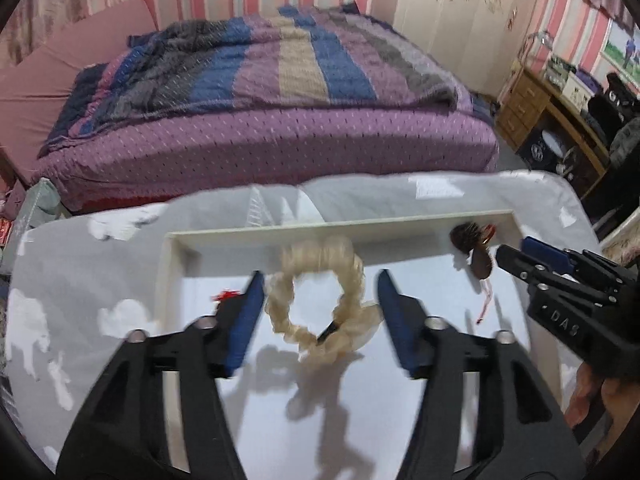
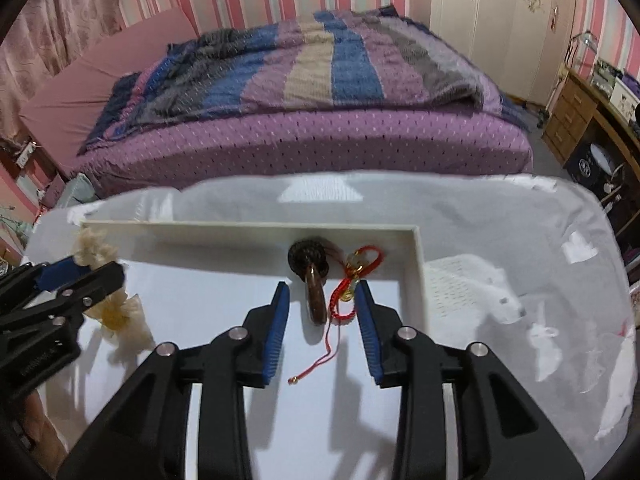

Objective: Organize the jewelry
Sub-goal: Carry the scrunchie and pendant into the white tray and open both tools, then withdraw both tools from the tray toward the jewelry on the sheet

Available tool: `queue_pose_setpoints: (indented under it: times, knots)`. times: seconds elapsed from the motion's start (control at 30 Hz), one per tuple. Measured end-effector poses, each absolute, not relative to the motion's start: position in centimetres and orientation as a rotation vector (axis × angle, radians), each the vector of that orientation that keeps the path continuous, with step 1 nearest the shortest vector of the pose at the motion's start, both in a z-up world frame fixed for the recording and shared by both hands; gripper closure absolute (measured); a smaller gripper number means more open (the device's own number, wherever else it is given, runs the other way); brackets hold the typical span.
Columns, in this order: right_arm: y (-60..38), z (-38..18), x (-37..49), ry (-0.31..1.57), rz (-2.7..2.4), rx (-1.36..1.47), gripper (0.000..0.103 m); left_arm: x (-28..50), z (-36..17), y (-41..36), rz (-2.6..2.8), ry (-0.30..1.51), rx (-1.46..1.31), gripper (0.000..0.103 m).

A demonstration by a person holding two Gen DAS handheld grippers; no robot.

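Tilting downward over the tray (image 1: 188, 240); both hand-held grippers (image 1: 320, 300) (image 2: 322, 300) agape, gripping nothing.

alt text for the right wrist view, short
The right gripper hangs open over a white tray, its blue pads either side of a dark bracelet and a red cord charm. At left, the left gripper is beside a cream scrunchie.
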State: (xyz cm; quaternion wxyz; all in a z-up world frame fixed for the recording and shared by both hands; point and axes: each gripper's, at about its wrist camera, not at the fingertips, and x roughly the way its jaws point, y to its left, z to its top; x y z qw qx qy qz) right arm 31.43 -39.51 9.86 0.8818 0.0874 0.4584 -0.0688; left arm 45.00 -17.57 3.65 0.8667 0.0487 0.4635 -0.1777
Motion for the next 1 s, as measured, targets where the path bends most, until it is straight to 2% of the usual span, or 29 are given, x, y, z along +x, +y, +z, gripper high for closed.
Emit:
queue_pose_setpoints:
  times: [0.03, 0.1, 0.27, 0.33, 0.43, 0.7, 0.87, 1.0]
  knots:
    - [-39.5, 10.7, 30.8, 0.941, -0.148, 0.174, 0.051, 44.2, 4.8, -16.6, -0.374, 0.95, 0.094, 0.027]
    - [-39.6, 12.5, 29.2, 0.909, -0.162, 0.155, 0.039, 43.2, 6.1, -15.4, -0.369, 0.928, 0.09, 0.022]
    - [-40.1, 15.4, 24.8, 0.867, -0.211, 0.116, 0.019, 39.7, 8.8, -11.4, -0.354, 0.9, 0.066, 0.012]
    - [-40.1, 16.0, 23.0, 0.863, -0.22, 0.105, 0.016, 38.2, 9.7, -9.8, -0.345, 0.881, 0.06, 0.006]
    - [-39.9, 16.7, 20.6, 0.852, -0.242, 0.08, 0.01, 36.1, 10.8, -7.7, -0.328, 0.857, 0.049, 0.003]
    - [-39.2, 16.9, 14.9, 0.845, -0.267, 0.095, 0.009, 30.3, 11.6, -4.4, -0.297, 0.838, 0.061, 0.003]
    - [-37.9, 16.6, 11.6, 0.855, -0.262, 0.053, 0.008, 27.4, 10.6, -2.7, -0.321, 0.866, 0.03, 0.003]
    - [-36.5, 16.4, 9.2, 0.84, -0.249, 0.009, 0.004, 25.5, 9.4, -1.9, -0.306, 0.876, 0.023, 0.003]
